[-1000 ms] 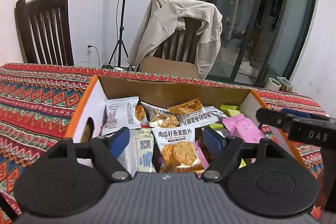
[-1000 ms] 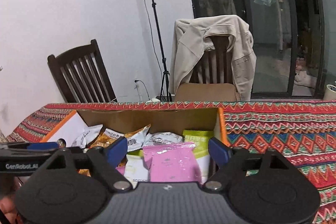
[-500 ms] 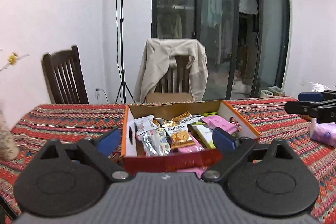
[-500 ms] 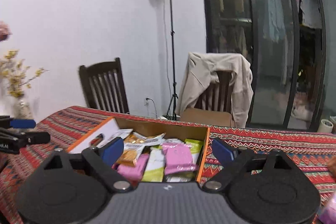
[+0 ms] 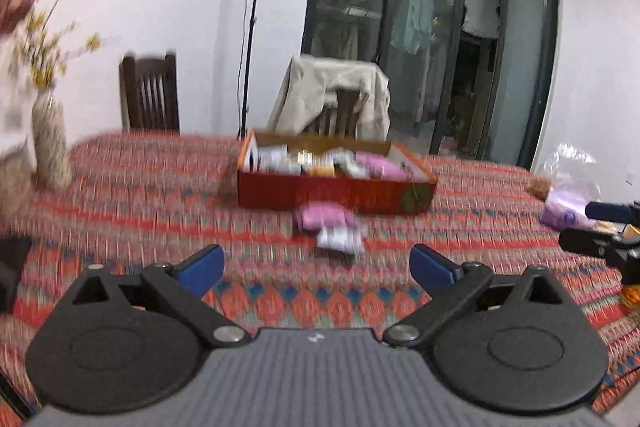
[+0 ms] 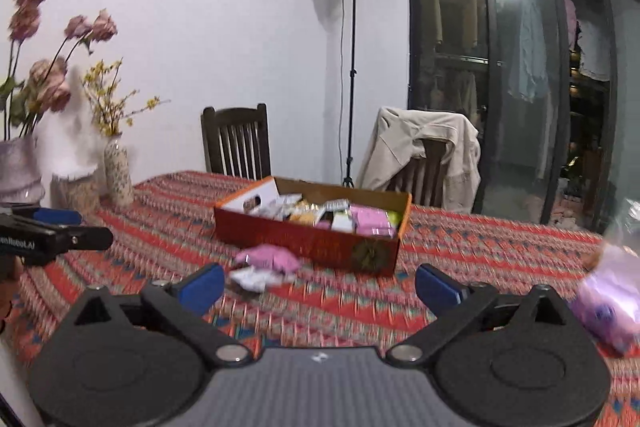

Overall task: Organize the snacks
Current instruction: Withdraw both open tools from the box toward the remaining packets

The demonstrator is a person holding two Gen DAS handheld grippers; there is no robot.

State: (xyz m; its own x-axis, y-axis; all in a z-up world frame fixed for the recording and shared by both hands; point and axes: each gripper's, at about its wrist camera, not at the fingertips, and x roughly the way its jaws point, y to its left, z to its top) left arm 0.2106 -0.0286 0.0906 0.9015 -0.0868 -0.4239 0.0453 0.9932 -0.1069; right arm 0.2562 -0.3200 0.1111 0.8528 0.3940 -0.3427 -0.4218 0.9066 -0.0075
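Observation:
A red and orange cardboard box (image 5: 336, 197) (image 6: 304, 237) filled with several snack packets stands mid-table. In front of it on the cloth lie a pink packet (image 5: 324, 217) (image 6: 268, 257) and a white packet (image 5: 340, 239) (image 6: 256, 277). My left gripper (image 5: 316, 267) hangs well back from the box, its jaws opening with nothing between them. My right gripper (image 6: 320, 285) is also back from the box, its jaws opening and empty. Each gripper shows at the edge of the other's view: the right gripper (image 5: 576, 225) and the left gripper (image 6: 96, 227).
A purple plastic bag (image 5: 568, 205) (image 6: 612, 303) lies on the patterned tablecloth at the right. Vases with flowers (image 6: 118, 173) (image 5: 50, 139) stand at the left. Behind the table are a dark chair (image 6: 236, 143), a jacket-draped chair (image 6: 420, 155) and a lamp stand (image 6: 351, 67).
Both grippers have pulled far back from over the box and their jaws have spread wider. The box now looks small, and two packets show on the cloth in front of it.

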